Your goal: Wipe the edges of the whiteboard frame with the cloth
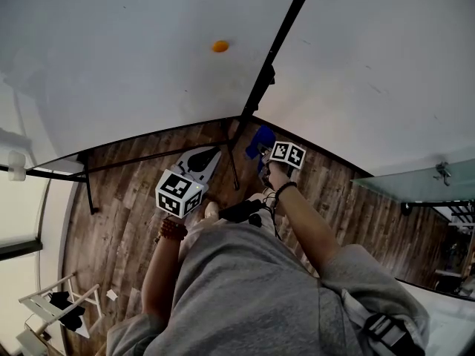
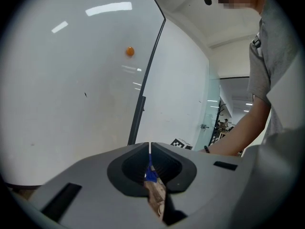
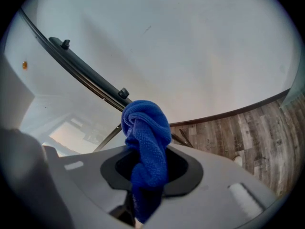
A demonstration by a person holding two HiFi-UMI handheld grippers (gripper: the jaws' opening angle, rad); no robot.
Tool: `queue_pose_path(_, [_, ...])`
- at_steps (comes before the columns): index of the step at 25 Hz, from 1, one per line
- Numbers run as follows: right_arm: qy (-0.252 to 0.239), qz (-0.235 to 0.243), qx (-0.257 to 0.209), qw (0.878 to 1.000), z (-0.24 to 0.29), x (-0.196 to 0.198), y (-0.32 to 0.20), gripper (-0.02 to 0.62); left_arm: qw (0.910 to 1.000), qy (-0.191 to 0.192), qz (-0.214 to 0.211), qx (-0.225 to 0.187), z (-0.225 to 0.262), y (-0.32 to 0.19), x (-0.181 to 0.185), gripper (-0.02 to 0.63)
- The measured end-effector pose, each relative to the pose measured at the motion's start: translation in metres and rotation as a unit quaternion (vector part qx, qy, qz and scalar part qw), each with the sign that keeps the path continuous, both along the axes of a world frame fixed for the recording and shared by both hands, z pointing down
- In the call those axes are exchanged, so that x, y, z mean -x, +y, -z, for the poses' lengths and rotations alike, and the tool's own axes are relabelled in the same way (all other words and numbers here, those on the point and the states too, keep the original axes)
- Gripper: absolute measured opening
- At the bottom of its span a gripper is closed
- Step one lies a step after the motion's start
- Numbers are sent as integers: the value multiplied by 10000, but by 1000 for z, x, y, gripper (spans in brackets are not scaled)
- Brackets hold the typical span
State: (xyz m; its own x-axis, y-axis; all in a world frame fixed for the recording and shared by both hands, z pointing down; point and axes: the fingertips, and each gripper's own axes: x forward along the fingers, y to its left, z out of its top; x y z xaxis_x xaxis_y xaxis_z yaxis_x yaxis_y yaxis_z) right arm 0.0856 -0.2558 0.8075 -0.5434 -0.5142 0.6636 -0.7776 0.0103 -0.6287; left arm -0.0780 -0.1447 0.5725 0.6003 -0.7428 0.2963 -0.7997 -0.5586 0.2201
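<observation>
The whiteboard (image 1: 111,58) fills the upper left of the head view, and its black frame edge (image 1: 271,58) runs down to the floor. My right gripper (image 1: 263,150) is shut on a bunched blue cloth (image 1: 260,139) just right of the frame's lower end. In the right gripper view the cloth (image 3: 145,137) sticks up out of the jaws, with the frame bar (image 3: 81,68) behind it and apart from it. My left gripper (image 1: 202,159) hangs low, left of the frame, jaws shut on nothing. The left gripper (image 2: 150,149) points at the board and its frame edge (image 2: 147,75).
An orange magnet (image 1: 220,46) sticks on the board. Black stand legs (image 1: 89,191) cross the wooden floor (image 1: 119,228). A white wall (image 1: 386,65) lies right of the frame, with a glass panel (image 1: 423,184) further right. A white rack (image 1: 59,302) stands at lower left.
</observation>
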Motion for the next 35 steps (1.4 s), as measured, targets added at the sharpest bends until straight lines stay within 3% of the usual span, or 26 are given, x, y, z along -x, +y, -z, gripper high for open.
queue_pose_path(7, [759,512,-1145,9892,53,7,6,117,9988,-58,417,-233,9,3,14,20])
queue_pose_path(14, [931,714,-1990,9730,108,28,15,123,9919,-177,1111,-596,22,1,37,20])
queue_pose_path(20, [1091,645,-2678,9551,155,37,22,126,9864,-269,1398,-825,31,-2,43,20])
queue_pose_path(27, [1415,598,-3460,9256,213,41,29,127,9832,-396,1464,-1015,45,-8,37,20])
queue_pose_path(35, [1855,610,-4403,8764,278,59,44,127,9749,-661,1623,-1373,63,-16,39,20])
